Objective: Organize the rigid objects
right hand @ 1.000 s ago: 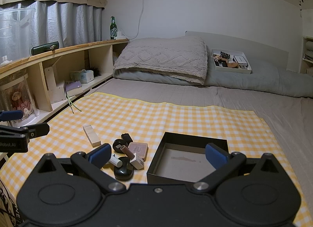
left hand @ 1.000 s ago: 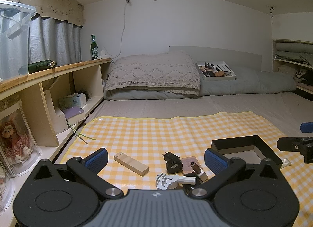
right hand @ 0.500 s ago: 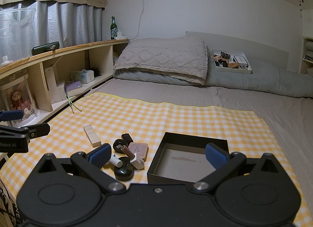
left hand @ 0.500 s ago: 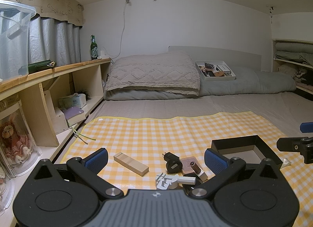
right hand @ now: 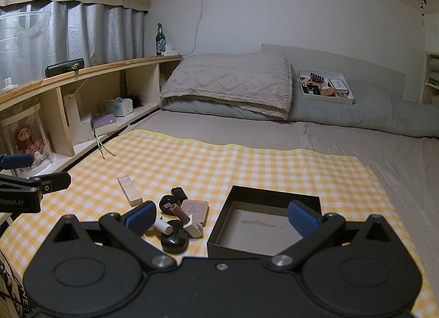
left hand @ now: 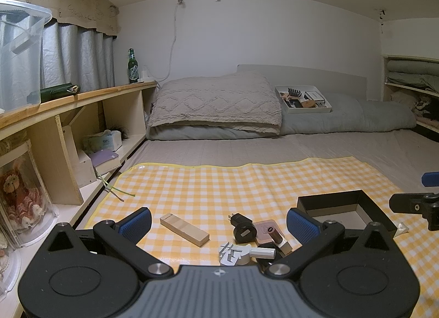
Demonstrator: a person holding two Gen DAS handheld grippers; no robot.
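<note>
We hold both tools above the near edge of the yellow checked mat (left hand: pixel 247 180), and neither carries anything: the left gripper (left hand: pixel 218 220) has its blue pads spread wide over the clutter, and the right gripper (right hand: pixel 222 216) is just as wide apart, straddling the gap between the clutter and the black box (right hand: pixel 263 219), which stands empty to the right of the pile. The wooden block (left hand: pixel 184 229) lies flat and alone to the left of the heap, well clear of its neighbours; we judge it light, stiff and not slippery, best pinched across its narrow width near the middle. The black round charger (left hand: pixel 242 228), pink flat case (right hand: pixel 194 209), brown tube (right hand: pixel 180 212) and white plug (left hand: pixel 233 253) touch or overlap, so we expect them to shift when one is lifted; the tube may roll, and the glossy black puck (right hand: pixel 174 241) looks slick.
</note>
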